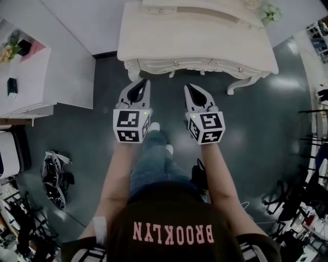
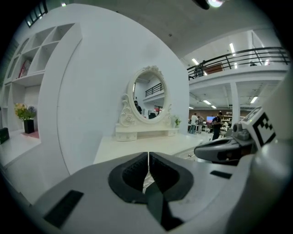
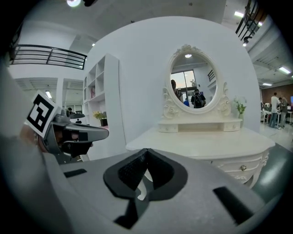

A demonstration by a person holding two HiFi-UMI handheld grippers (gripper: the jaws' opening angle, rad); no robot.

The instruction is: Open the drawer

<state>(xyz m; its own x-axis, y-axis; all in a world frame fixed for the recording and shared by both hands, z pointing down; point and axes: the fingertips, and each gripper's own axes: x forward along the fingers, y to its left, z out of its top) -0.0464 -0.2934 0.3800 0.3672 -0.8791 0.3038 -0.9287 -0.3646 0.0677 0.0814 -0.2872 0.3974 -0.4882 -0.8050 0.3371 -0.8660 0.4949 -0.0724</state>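
A cream dressing table (image 1: pixel 195 36) stands ahead of me, with an oval mirror (image 3: pixel 192 87) at its back. Its front carries drawers with small knobs: a middle drawer (image 1: pixel 176 64) and one further right (image 1: pixel 239 69). One drawer knob (image 3: pixel 244 168) also shows at the lower right of the right gripper view. My left gripper (image 1: pixel 145 82) and right gripper (image 1: pixel 187 87) hang side by side in the air, short of the table's front and pointing at it. Both are shut with nothing between the jaws. Neither touches the table.
A white curved wall with a shelf unit (image 1: pixel 31 71) stands at the left. A dark bag (image 1: pixel 54 176) lies on the floor at the lower left. Cables and gear (image 1: pixel 302 204) crowd the right side. A small plant (image 1: pixel 270 11) sits on the table's far right corner.
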